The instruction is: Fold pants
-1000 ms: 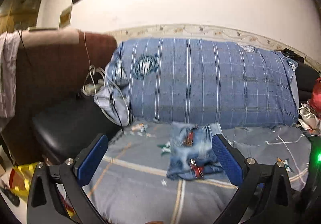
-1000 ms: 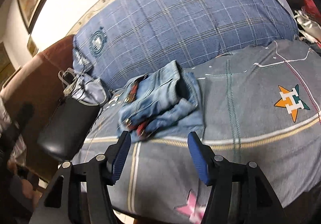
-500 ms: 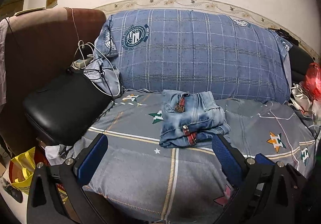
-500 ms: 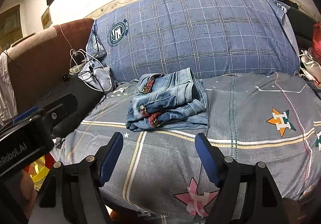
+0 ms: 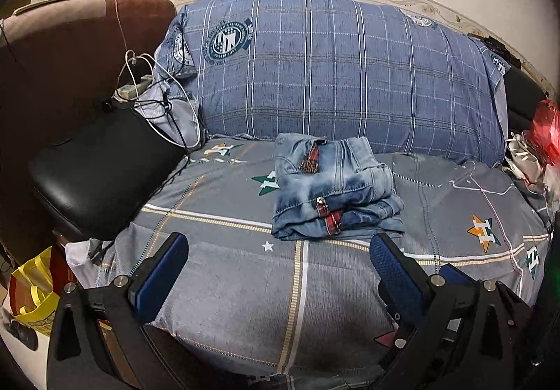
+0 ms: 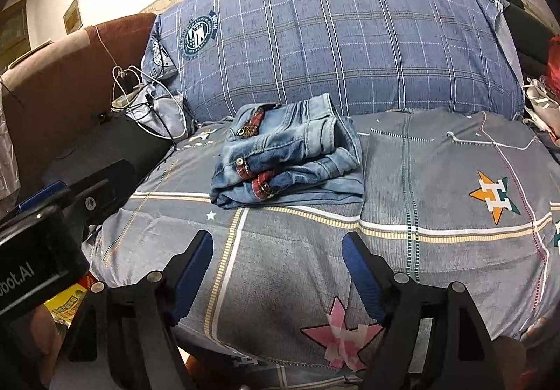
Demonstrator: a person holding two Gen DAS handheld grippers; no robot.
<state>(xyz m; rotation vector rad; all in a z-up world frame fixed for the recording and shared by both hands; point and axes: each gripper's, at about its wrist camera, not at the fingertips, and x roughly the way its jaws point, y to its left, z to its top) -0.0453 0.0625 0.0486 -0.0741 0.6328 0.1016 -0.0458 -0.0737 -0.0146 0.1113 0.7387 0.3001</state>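
Note:
The light blue denim pants (image 5: 332,190) lie folded in a compact stack on the grey star-patterned bed cover (image 5: 245,271), red trim showing at the front. They also show in the right wrist view (image 6: 290,159). My left gripper (image 5: 278,271) is open and empty, held back from the pants near the bed's front edge. My right gripper (image 6: 278,267) is open and empty too, also short of the pants. The left gripper's body (image 6: 52,236) shows at the left of the right wrist view.
A large blue plaid pillow (image 5: 332,68) lies behind the pants. A black cushion (image 5: 101,176) with white cables (image 5: 154,89) sits at the left by a brown armrest (image 5: 63,50). A red bag (image 5: 544,127) is at the right, a yellow bag (image 5: 31,288) low left.
Both grippers have pulled back from the pants toward the bed's front edge, both open and empty throughout. The folded pants have stayed in place.

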